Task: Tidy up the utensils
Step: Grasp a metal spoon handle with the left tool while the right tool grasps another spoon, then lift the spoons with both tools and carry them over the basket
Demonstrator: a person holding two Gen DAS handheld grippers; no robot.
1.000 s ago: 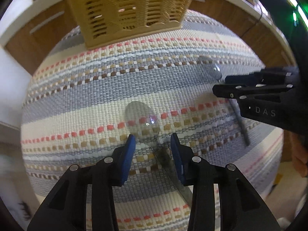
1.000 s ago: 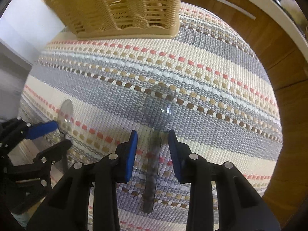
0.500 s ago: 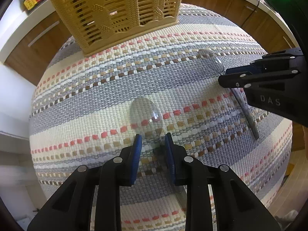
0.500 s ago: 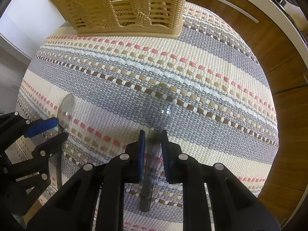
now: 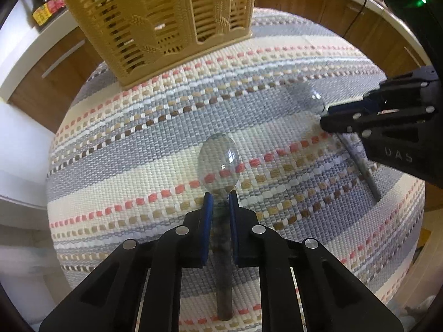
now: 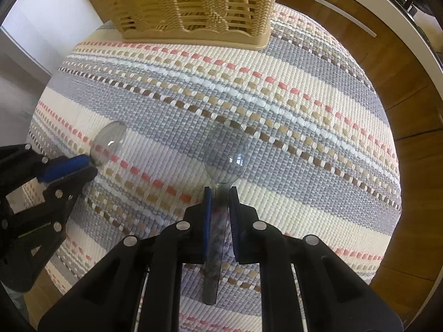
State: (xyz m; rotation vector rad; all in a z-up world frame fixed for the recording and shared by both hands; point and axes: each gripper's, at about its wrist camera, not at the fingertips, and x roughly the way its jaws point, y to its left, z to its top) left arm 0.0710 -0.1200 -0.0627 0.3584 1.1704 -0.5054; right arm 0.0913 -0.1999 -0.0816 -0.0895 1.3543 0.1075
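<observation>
Covering table, striped woven mat (image 5: 171, 166), seemingly kitchen

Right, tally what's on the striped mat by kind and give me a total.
Clear spoons: 2, one in the left gripper, one in the right gripper.
Slatted tan baskets: 1.
Total: 3, all on the mat.

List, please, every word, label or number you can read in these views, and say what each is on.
"DAS": raised letters on the black body of the right gripper, seen from the left wrist.
Labels on the dark bottles on the counter: too blurred to read.
Nothing else readable.
</observation>
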